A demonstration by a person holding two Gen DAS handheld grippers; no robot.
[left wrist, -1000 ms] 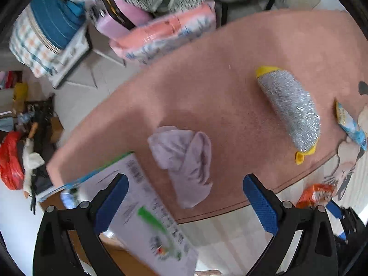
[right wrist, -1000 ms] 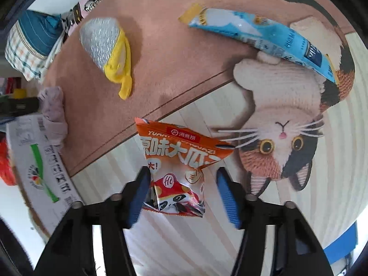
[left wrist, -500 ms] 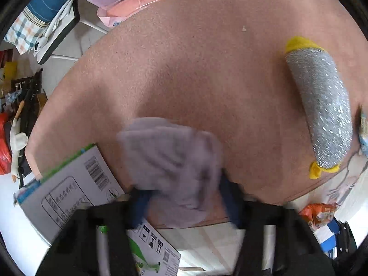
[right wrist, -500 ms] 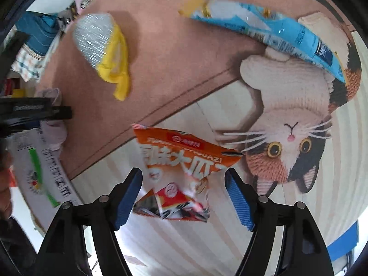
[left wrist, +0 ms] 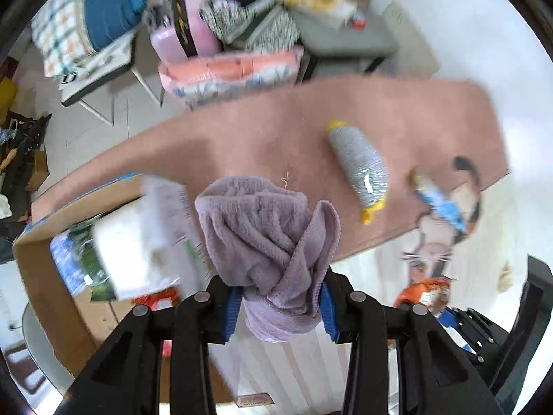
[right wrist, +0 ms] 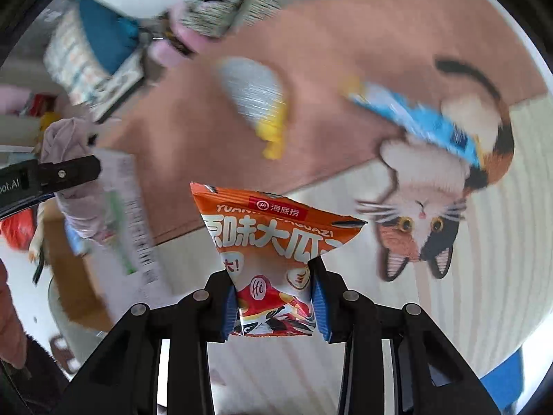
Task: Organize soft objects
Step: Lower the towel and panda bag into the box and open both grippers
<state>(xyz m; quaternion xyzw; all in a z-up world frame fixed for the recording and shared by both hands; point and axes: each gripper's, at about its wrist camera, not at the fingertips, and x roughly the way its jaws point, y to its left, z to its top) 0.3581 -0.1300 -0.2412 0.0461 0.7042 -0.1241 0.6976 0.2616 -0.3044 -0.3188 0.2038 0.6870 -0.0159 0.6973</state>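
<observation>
The left hand-held gripper [left wrist: 278, 306] pinches a bunched purple towel [left wrist: 268, 238] between its blue pads, the cloth lifted above the pink rug [left wrist: 262, 138], with an open cardboard box [left wrist: 52, 242] just to its left. The right hand-held gripper [right wrist: 274, 306] is pressed onto the lower part of an orange snack bag [right wrist: 273, 242], held up over the striped floor mat [right wrist: 490, 259]. Ahead of both grippers, a silver roll with yellow ends [left wrist: 359, 166] and a blue packet [right wrist: 421, 121] lie on the rug.

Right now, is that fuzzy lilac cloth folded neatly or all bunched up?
Bunched up. The fuzzy lilac cloth is a crumpled wad of loose folds, pinched between the left gripper's blue pads, its end hanging below them.
</observation>
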